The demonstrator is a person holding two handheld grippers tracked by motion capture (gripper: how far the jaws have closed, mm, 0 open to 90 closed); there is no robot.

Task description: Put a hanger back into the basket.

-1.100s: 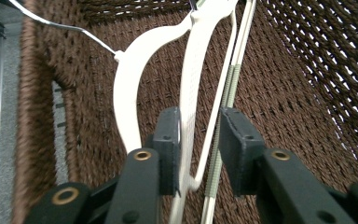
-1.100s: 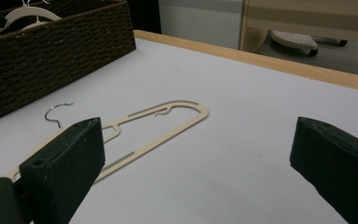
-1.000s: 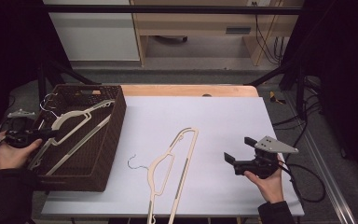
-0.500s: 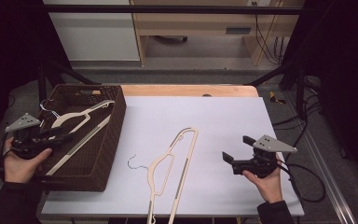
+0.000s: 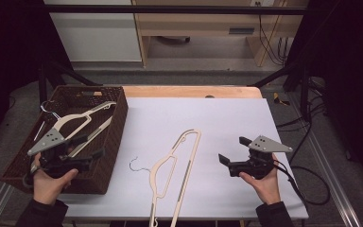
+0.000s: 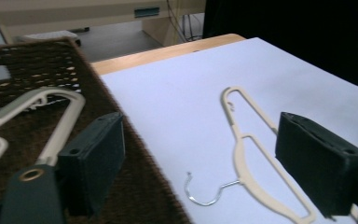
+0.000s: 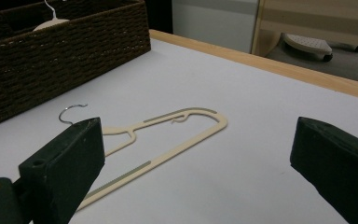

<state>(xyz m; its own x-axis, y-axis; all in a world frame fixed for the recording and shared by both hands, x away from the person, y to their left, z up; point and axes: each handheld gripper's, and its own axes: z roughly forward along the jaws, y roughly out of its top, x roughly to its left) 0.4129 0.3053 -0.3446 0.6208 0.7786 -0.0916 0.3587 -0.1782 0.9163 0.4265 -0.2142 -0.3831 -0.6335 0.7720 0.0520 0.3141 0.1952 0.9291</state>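
A cream plastic hanger (image 5: 175,175) with a wire hook lies flat on the white tabletop (image 5: 208,118), near the front middle. Another cream hanger (image 5: 75,120) rests inside the dark wicker basket (image 5: 111,142) at the left. My left gripper (image 5: 90,146) hovers open over the basket's front right part, pointing toward the table. In the left gripper view the table hanger (image 6: 251,144) lies between and beyond the jaws, with the basket's hanger (image 6: 60,126) at the left. My right gripper (image 5: 233,150) is open to the right of the table hanger (image 7: 168,135), apart from it and holding nothing.
The basket (image 7: 60,51) fills the table's left side. A bare wooden strip (image 5: 189,91) edges the table at the back. A cable (image 5: 307,184) loops off the right edge. Black frame struts (image 5: 283,71) stand behind, and a cabinet (image 5: 94,33) beyond them.
My left gripper has swung from the basket's left rim rightward over the basket and now points toward the table hanger. The right gripper has hardly moved.
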